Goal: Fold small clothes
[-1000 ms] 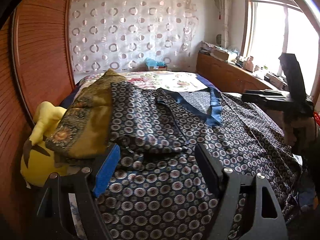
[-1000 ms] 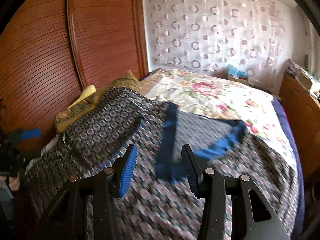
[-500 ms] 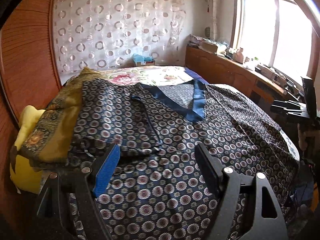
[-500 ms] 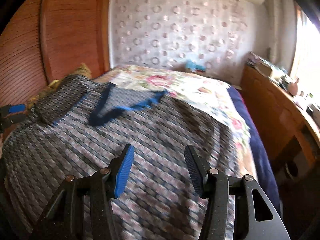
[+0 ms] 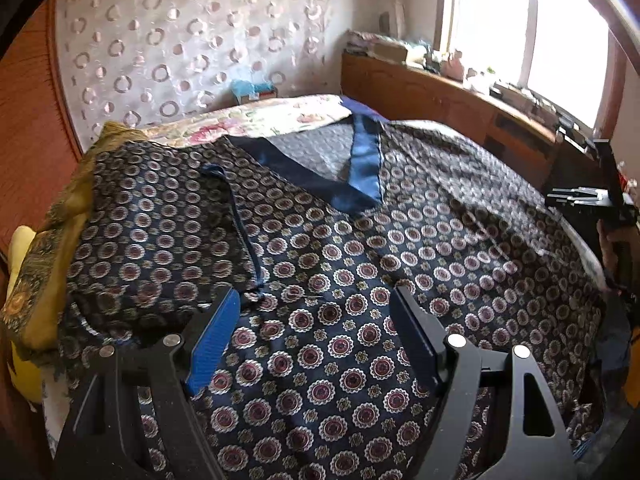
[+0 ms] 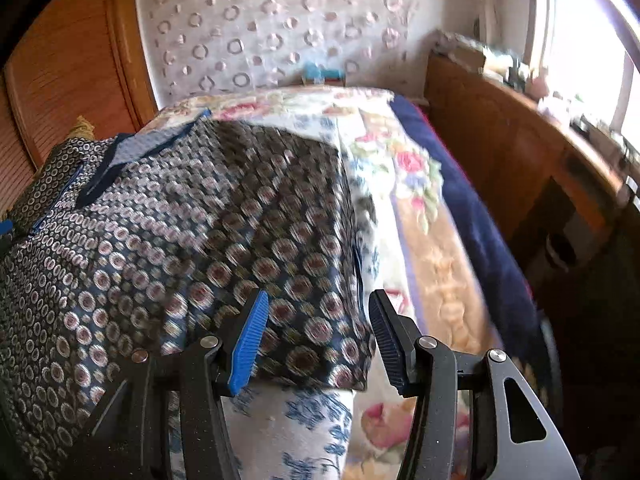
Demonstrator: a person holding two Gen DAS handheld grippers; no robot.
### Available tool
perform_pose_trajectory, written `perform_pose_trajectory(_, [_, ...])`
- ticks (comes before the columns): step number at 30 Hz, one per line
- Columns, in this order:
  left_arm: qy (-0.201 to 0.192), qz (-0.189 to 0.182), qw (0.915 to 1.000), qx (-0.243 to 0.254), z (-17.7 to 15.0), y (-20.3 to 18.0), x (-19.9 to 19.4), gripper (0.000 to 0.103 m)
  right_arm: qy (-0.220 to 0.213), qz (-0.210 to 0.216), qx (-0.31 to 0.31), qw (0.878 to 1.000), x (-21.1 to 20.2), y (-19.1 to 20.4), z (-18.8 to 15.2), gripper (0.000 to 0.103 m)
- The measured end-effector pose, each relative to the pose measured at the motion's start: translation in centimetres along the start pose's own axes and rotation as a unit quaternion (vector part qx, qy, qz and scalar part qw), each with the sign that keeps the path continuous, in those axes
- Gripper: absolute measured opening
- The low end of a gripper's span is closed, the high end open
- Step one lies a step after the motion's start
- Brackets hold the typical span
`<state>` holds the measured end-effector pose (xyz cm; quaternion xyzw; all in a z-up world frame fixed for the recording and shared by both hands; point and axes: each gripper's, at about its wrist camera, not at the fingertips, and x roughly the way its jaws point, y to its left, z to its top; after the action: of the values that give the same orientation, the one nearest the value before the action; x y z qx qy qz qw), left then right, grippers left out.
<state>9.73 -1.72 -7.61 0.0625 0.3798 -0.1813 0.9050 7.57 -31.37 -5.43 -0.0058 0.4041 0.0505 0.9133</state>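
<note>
A dark navy garment [image 5: 440,220] with a pattern of round medallions lies spread on the bed, its blue satin collar [image 5: 364,168] towards the far side. Its left sleeve [image 5: 160,232] is folded in over the body. My left gripper [image 5: 316,300] hovers open just over the near left part, nothing between its fingers. My right gripper [image 6: 318,300] is open over the garment's right end [image 6: 312,320]. That blunt cloth edge lies under and between the fingers, and the pads do not press it. The right gripper also shows at the far right of the left wrist view.
A yellow plush toy [image 5: 18,240] and an olive-gold patterned cloth [image 5: 52,272] lie at the garment's left. A floral bedspread [image 6: 400,160] and a navy blanket [image 6: 472,208] lie to its right. A wooden cabinet [image 6: 500,140] runs under the window, and a wooden wardrobe [image 6: 60,60] stands on the left.
My right gripper has swung from the collar to the garment's right end, its jaws a little wider. My left gripper has shifted right and lower over the cloth.
</note>
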Motion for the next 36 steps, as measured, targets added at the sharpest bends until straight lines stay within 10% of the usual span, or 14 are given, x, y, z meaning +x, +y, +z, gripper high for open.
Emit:
perform_pose_trajectory(13, [0.058,0.003,0.9982,0.011,0.9,-0.4,3.9,0.078,0.013,0.046,0.014,0.999,-1.3,-1.6,-1.0,0.035])
perform_pose_trajectory(23, [0.072,0.0,0.9971,0.025,1.0,-1.0,5.3,0.097,0.006,-0.013,-0.048,0.999,-1.8,-0.3,-2.0,0.005])
perform_pose_trajectory(36, [0.08,-0.007,0.9962,0.036,1.1,-1.5,5.8,0.103,-0.075,0.033,-0.086,0.993,-4.6,4.9,1.2,0.003])
